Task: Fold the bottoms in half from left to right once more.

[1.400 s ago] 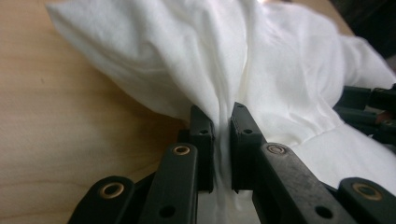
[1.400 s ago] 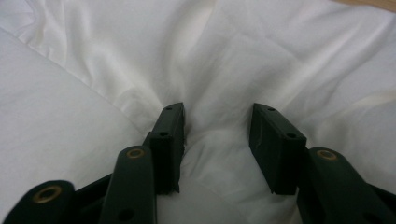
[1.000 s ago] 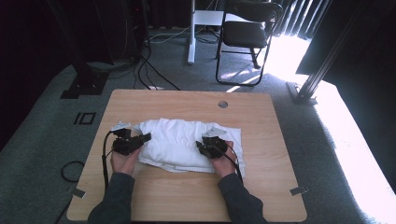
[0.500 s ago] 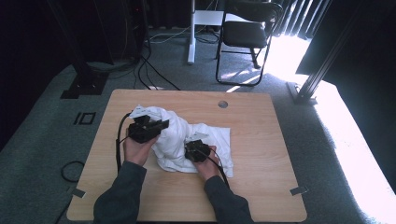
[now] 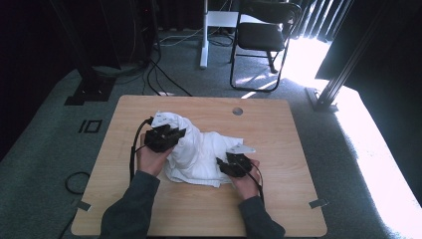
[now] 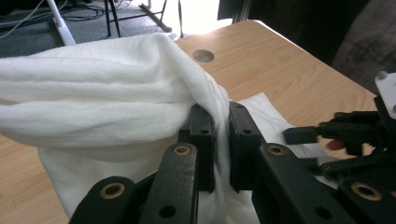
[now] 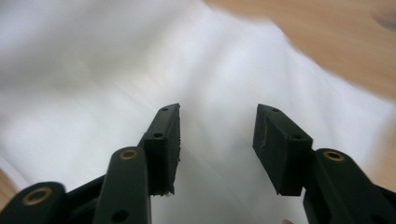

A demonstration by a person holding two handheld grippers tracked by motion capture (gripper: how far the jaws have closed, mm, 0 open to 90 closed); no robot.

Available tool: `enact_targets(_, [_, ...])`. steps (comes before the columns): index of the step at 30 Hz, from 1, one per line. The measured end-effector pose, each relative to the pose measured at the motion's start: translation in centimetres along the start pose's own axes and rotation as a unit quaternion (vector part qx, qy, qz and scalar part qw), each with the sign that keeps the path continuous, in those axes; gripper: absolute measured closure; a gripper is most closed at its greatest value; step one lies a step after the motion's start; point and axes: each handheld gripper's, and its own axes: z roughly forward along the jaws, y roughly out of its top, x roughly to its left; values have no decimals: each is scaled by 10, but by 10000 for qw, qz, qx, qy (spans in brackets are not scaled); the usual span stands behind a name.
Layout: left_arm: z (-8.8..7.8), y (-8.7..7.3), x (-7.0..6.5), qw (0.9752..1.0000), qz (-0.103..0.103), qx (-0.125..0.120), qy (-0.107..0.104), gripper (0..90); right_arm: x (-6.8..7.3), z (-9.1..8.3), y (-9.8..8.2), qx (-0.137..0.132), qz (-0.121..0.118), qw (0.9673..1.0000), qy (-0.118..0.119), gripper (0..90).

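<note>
A white cloth (image 5: 201, 149) lies bunched on the wooden table (image 5: 278, 129). My left gripper (image 5: 169, 135) holds its left part raised. In the left gripper view the jaws (image 6: 220, 116) are shut on a fold of the cloth (image 6: 107, 93), which drapes over to the left. My right gripper (image 5: 230, 165) sits at the cloth's near right edge. In the right gripper view its jaws (image 7: 217, 122) stand apart over the cloth (image 7: 140, 60), having just been opening, with nothing pinched between the pads. The right gripper (image 6: 348, 140) also appears at the right of the left gripper view.
A round cable hole (image 5: 238, 111) is in the table's far middle. Behind the table stand a black chair (image 5: 261, 35) and a white stand leg (image 5: 203, 35). Cables (image 5: 164, 74) run over the grey carpet. Bare wood lies to the right of the cloth.
The flat cloth is now bunched: my left gripper lifted its left end and carried it towards the middle. My right gripper slid left, then back right, and its jaws opened.
</note>
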Motion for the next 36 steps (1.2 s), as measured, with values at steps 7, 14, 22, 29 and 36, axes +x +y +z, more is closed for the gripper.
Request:
enact_targets(7, [14,4,-15,9997,82,43,-228,845,-20,15,-26,309,597,9969,402,546])
enact_targets(14, [43,-1,-39,9978,216,263,-565,844,-26,20,-27,216,563,9961,646,556])
enact_targets(22, [93,-24,-68,9922,315,695,-982,829,-46,-7,-23,-334,1042,9926,532,428])
enact_targets(29, [110,-36,-76,9907,340,743,-1084,790,-66,-45,9,-1159,1319,9825,620,408])
enact_targets(36, [115,-41,-76,9899,375,707,-1167,712,-51,-57,29,-1516,1049,9749,1248,361])
